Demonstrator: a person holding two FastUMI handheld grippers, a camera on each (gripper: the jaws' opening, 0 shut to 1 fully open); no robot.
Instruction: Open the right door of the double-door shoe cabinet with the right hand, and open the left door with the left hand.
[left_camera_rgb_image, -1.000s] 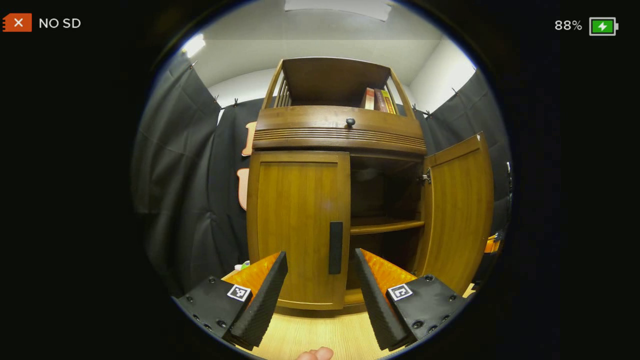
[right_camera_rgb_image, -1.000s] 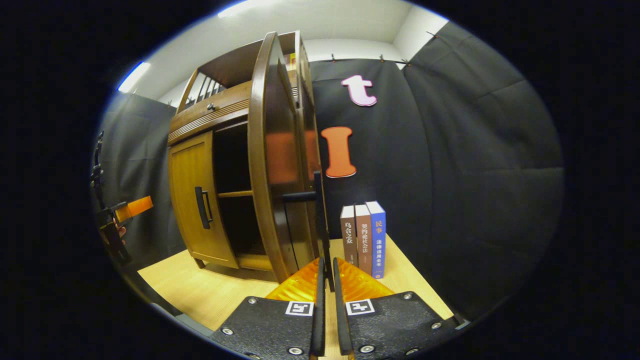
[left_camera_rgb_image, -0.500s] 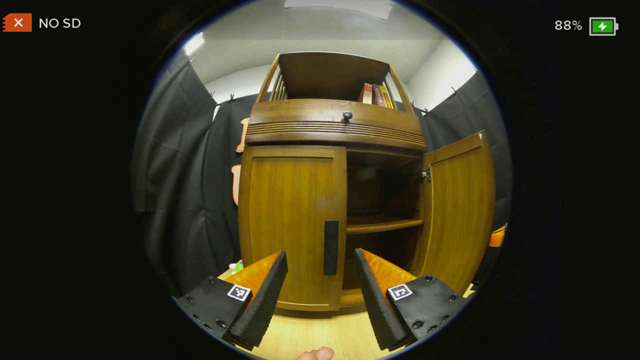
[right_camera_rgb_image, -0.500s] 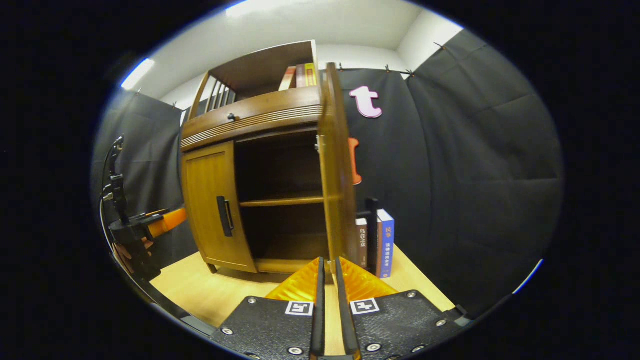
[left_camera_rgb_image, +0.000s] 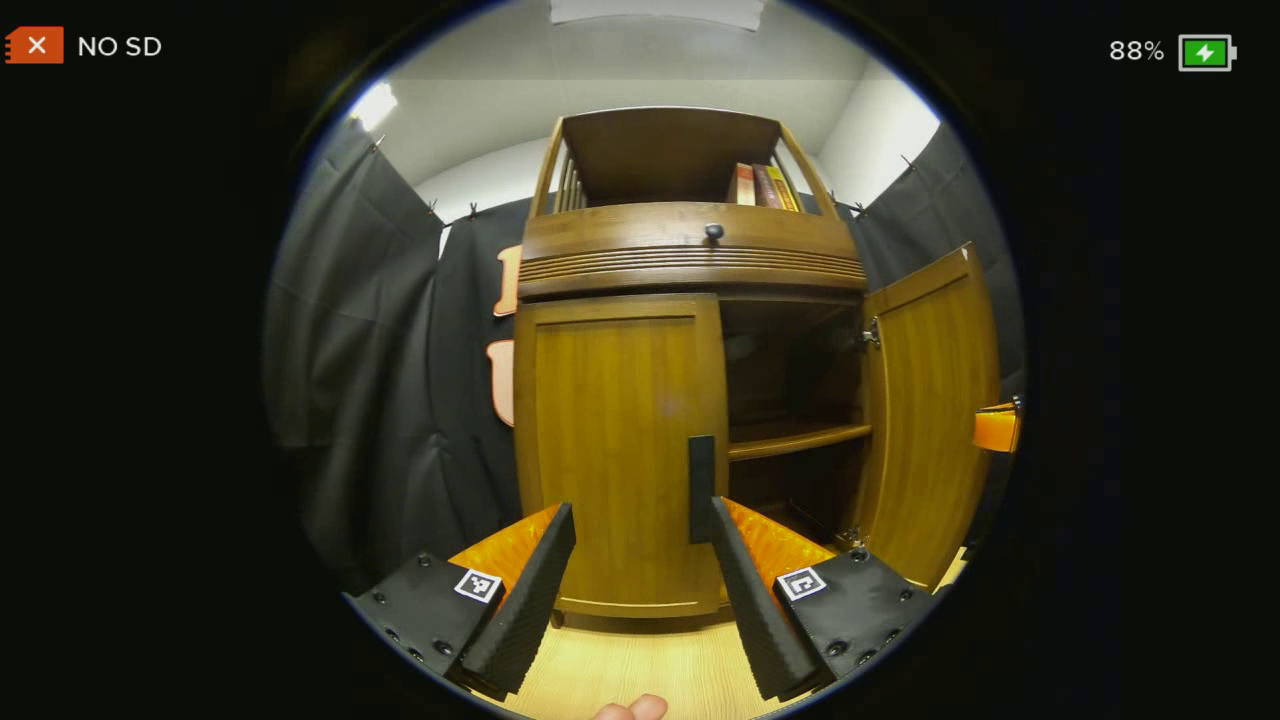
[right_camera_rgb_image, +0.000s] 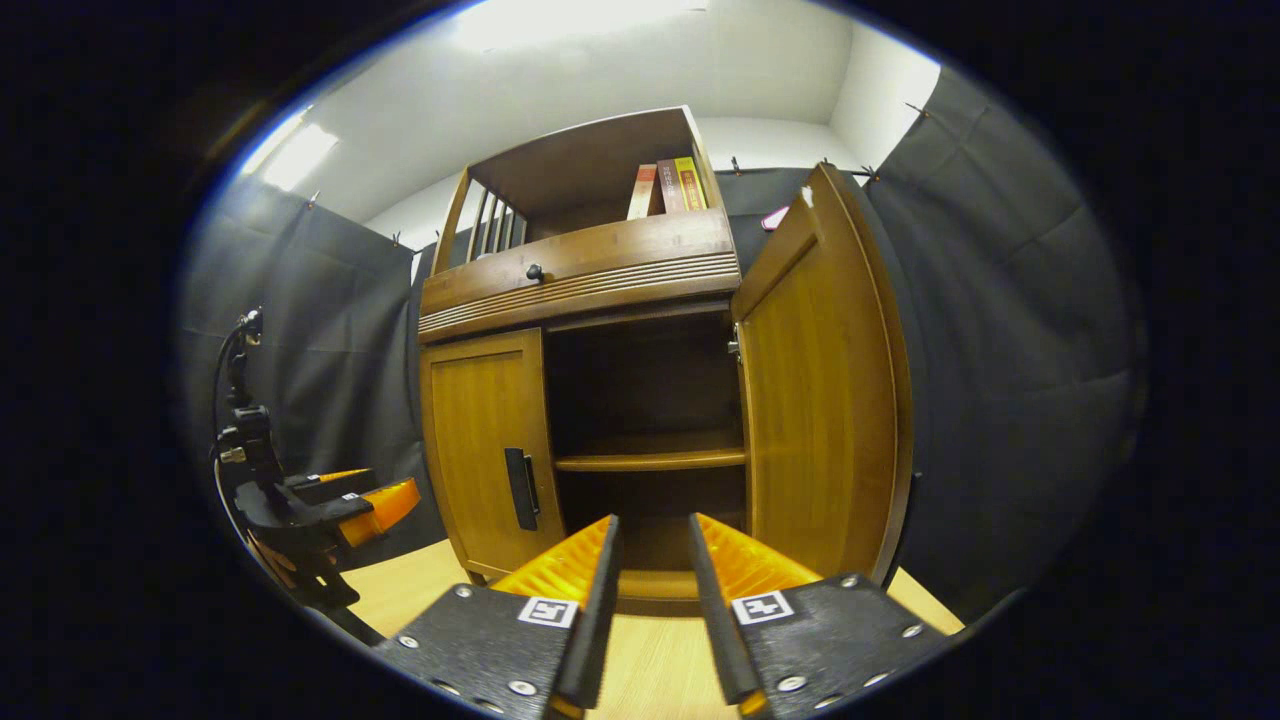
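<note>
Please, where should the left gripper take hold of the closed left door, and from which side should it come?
Probably the upright dark handle by the inner edge of the left door, beside the open compartment. It is a narrow vertical bar, so the open left gripper could come straight from the front, one finger each side, and close across its width.

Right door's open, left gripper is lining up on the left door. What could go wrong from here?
The left gripper is open with the left door's handle close to one finger, not centred, so it may close off the bar. The open right door stands near the right gripper, which might bump it.
</note>
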